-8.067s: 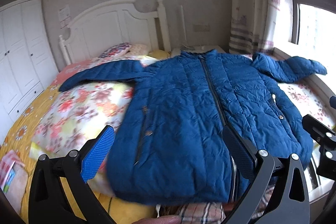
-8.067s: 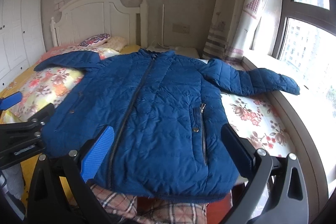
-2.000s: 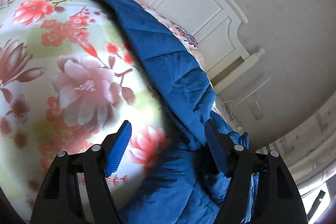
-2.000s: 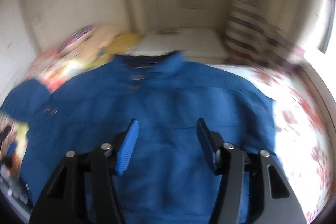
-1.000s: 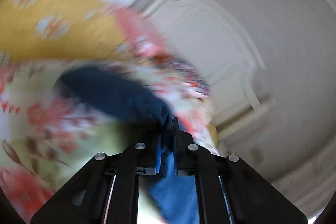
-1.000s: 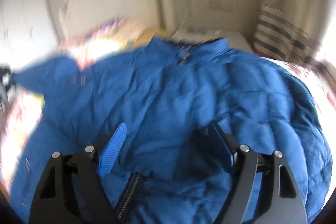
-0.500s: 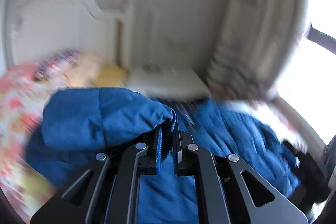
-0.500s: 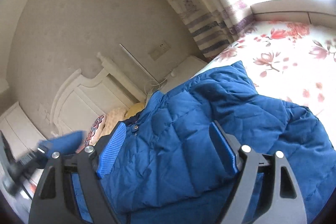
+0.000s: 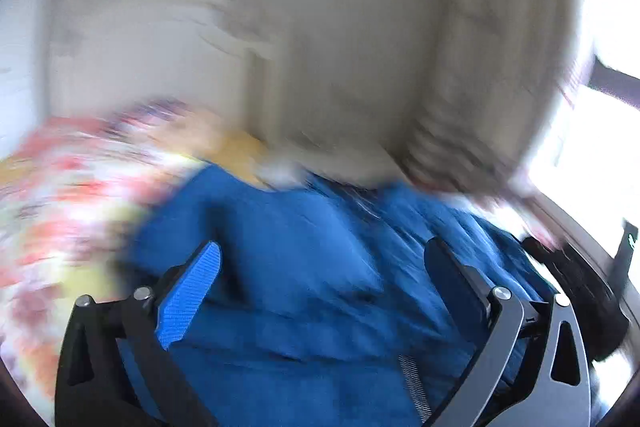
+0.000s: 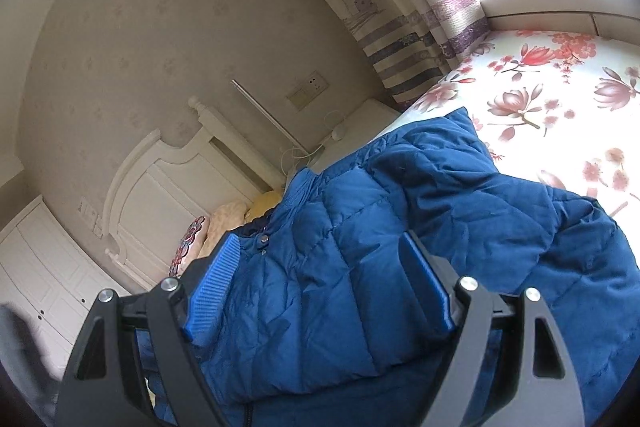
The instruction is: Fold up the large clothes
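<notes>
Left gripper [image 9: 320, 279]: jaws opening wide, ribbed blue pads gripping nothing, hovering over the jacket.
Right gripper [image 10: 320, 287]: jaws standing wide, nothing pinched.
Jacket [image 10: 460, 227]: blue quilted, puffy, lying bunched on the bed.
Floral bedspread [image 10: 560, 87]: smooth, lying bare toward the window side.
Headboard [image 10: 160, 187]: white, arched, standing beyond.
</notes>
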Demonstrator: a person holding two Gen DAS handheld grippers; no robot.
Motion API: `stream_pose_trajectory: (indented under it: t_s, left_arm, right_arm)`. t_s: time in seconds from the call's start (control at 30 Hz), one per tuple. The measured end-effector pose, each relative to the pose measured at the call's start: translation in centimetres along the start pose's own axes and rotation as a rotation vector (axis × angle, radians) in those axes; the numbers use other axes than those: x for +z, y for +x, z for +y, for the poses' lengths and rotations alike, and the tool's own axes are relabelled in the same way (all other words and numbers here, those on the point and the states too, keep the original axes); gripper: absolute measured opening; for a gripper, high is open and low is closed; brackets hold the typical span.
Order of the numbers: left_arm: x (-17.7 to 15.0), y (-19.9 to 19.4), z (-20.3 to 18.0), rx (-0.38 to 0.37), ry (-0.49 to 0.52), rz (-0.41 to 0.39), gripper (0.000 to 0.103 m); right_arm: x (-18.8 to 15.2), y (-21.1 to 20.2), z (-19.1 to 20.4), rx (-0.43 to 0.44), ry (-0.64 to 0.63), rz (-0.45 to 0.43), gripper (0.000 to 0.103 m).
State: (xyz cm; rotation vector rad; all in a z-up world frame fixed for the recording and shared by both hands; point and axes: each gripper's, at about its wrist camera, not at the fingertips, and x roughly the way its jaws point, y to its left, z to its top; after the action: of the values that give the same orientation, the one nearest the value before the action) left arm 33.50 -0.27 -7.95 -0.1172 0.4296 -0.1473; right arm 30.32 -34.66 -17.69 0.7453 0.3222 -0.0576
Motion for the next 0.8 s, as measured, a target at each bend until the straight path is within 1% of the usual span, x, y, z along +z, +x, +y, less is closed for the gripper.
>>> stream_pose_trajectory:
  t_s: [0.03,0.07,0.1,0.13,0.17,0.23,0.3,0.37,0.43,0.47,0.53,0.57,0.63,0.73,0.8]
  left_arm:
    - [-0.2,0.2,1.3,0.057,-0.028,0.014,0.097]
    - [-0.6,0.8,3.1,0.119,-0.073,0.047,0.097]
    - [-1.1,1.3,4.6,0.153,-0.107,0.073,0.096]
    - [-1.4,1.9,5.5,0.175,-0.129,0.097,0.094]
    - [-1.8,2.7,6.3,0.192,-0.141,0.122,0.094]
    - [-2.8,3.7,7.3,0.212,-0.146,0.154,0.094]
    - [-3.6,4.2,7.5,0.191,-0.163,0.187,0.094]
    - [-3.9,4.7,7.8,0.202,-0.165,0.203,0.094]
    - [-4.1,5.2,7.8,0.202,-0.171,0.229,0.094]
    - [-4.2,5.8,8.0,0.205,-0.178,0.259,0.094]
    - [-4.4,6.3,8.1,0.219,-0.184,0.287,0.094]
    - [-4.5,6.0,8.0,0.217,-0.184,0.284,0.094]
    - [-4.6,5.7,8.1,0.232,-0.184,0.266,0.094]
    - [-4.4,5.2,8.2,0.259,-0.191,0.234,0.095]
    - [-4.4,5.0,8.4,0.263,-0.202,0.224,0.095]
  right_arm:
    - [0.0,0.1,0.2,0.001,-0.016,0.004,0.08]
    - [0.0,0.3,0.4,0.002,-0.031,0.008,0.079]
    - [-0.1,0.4,0.8,0.005,-0.053,0.015,0.079]
    - [-0.2,0.4,1.1,0.007,-0.068,0.02,0.078]
    - [-0.3,0.5,1.5,0.007,-0.093,0.025,0.078]
    - [-0.5,0.7,2.1,0.006,-0.128,0.032,0.078]
    - [-0.6,0.9,2.4,0.011,-0.144,0.048,0.078]
    - [-0.8,1.3,3.1,0.013,-0.181,0.069,0.078]
    - [-1.4,1.8,4.6,-0.003,-0.263,0.098,0.078]
    - [-1.8,2.2,5.4,-0.003,-0.307,0.126,0.078]
    - [-3.6,3.3,8.5,-0.022,-0.49,0.205,0.078]
    - [-4.4,3.6,9.8,-0.028,-0.567,0.225,0.078]
    - [-6.9,4.2,13.2,-0.026,-0.782,0.272,0.078]
    - [-10.0,5.3,16.7,-0.033,-0.997,0.316,0.078]
    - [-11.6,6.5,18.3,-0.053,-1.103,0.344,0.078]
